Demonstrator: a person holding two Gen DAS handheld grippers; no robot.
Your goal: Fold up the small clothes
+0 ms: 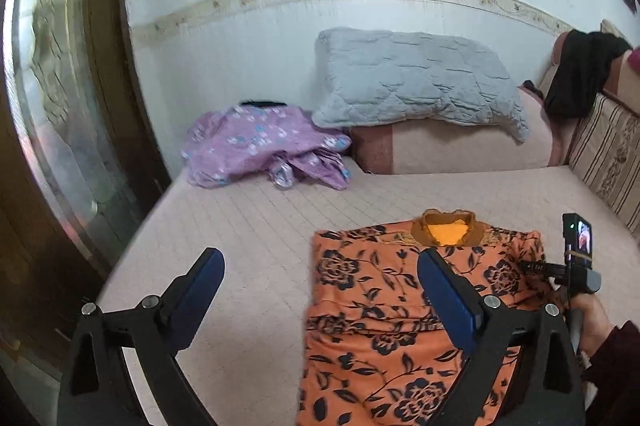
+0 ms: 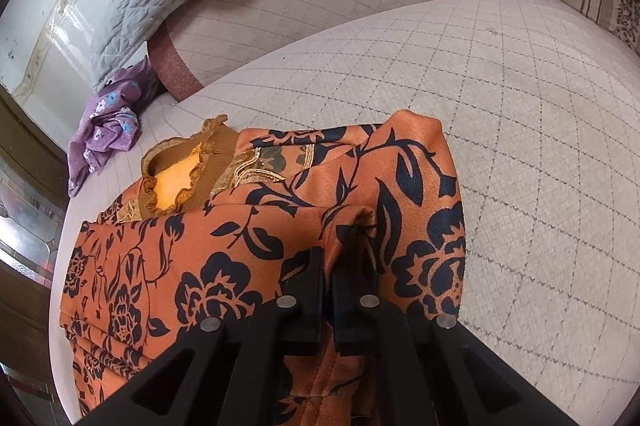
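An orange garment with black flowers (image 1: 372, 314) lies flat on the bed, brown frilled collar (image 1: 448, 230) at the far end. My left gripper (image 1: 320, 266) is open and empty above the garment's left edge. My right gripper (image 2: 330, 266) is shut on a fold of the garment's right sleeve (image 2: 400, 210), which lies folded over the body. The garment also shows in the right wrist view (image 2: 224, 250). The right gripper's body and the hand holding it show at the right in the left wrist view (image 1: 576, 266).
A crumpled purple flowered garment (image 1: 260, 146) lies at the bed's far left. A grey quilted pillow (image 1: 416, 78) rests on a pink bolster (image 1: 460, 146). A striped backrest (image 1: 608, 154) and dark clothing (image 1: 580, 74) are at right. A wooden glass door (image 1: 60, 106) stands left.
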